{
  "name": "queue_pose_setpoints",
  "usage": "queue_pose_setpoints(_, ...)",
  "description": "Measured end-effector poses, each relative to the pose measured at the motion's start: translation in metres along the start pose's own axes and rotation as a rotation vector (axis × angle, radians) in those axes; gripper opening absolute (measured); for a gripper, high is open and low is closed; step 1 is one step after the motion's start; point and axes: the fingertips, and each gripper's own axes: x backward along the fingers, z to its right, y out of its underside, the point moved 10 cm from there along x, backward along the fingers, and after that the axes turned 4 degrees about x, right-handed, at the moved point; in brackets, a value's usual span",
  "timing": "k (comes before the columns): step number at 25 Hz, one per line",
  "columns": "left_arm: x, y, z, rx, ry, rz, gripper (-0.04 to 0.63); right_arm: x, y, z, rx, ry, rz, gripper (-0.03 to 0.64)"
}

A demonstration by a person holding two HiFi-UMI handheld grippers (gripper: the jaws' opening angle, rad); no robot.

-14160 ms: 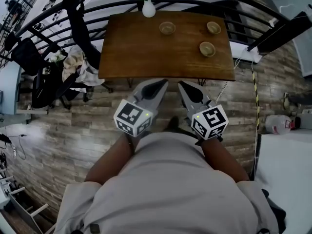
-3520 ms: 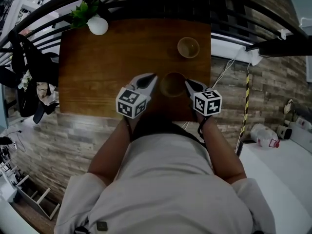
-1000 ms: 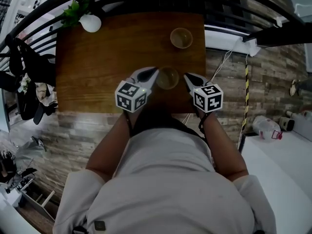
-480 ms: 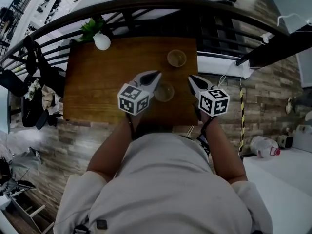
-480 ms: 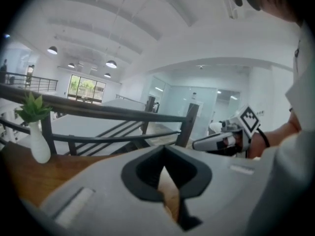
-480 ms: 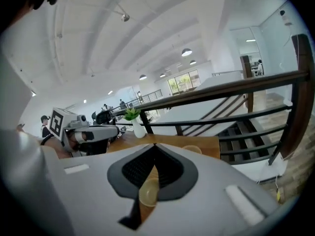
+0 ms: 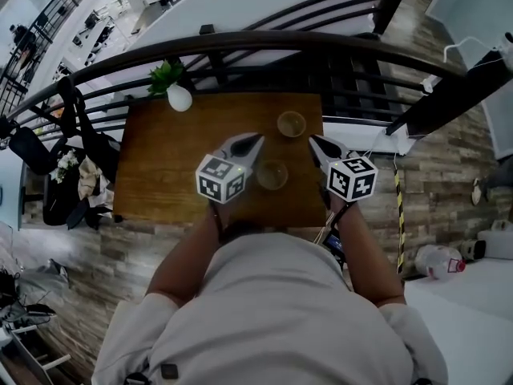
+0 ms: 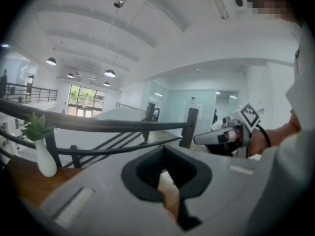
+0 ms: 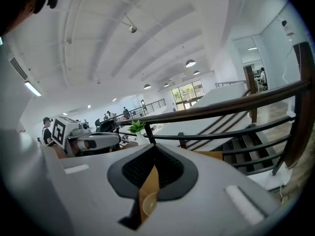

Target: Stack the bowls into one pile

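Wooden table (image 7: 160,175) in the head view carries two bowl spots. The nearer bowl (image 7: 272,175) sits close to the front edge and the farther bowl (image 7: 291,123) stands apart behind it. The pile is therefore judged unfinished. Whether the nearer one is already several nested together is too small to tell. The left gripper (image 7: 256,139) and right gripper (image 7: 314,140) hover on either side of the nearer bowl, touching neither it nor each other. A white vase (image 7: 178,98) with a green plant stands at the far left corner, by the dark railing (image 7: 240,46).

The left gripper view looks out almost level at that railing (image 8: 98,124) and vase (image 8: 47,159). The left gripper (image 8: 166,168) is clenched on nothing, and only a sliver of tabletop shows through its slit. The right gripper (image 8: 199,139) floats beside it.

The right gripper view shows the right gripper (image 9: 153,173) likewise clamped empty. A pale bowl (image 9: 148,202) can be seen far below through the slit, and the left gripper (image 9: 117,139) is alongside. With both tools empty and held off the table, this reads as a pause between placements.
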Motion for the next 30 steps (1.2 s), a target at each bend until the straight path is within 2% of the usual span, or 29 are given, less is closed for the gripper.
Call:
queue_pose_setpoints(7, -0.004, -0.009, -0.016, -0.001, 0.04, 0.0, 0.005, -0.008, -0.006, -0.006, -0.01, 0.039, 0.0, 0.009)
queue_pose_setpoints(17, 0.008, -0.026, -0.061, -0.021, 0.13, -0.013, 0.005, -0.04, -0.018, -0.033, -0.034, 0.128, 0.021, 0.009)
queue_pose_setpoints(25, 0.027, -0.013, -0.09, -0.022, 0.173, -0.041, 0.005, -0.059, -0.01, -0.057, -0.059, 0.169, 0.025, 0.008)
queue_pose_setpoints(30, 0.036, -0.006, -0.094, -0.009, 0.185, -0.051, 0.005, -0.064, -0.006, -0.067, -0.054, 0.173, 0.011, 0.009)
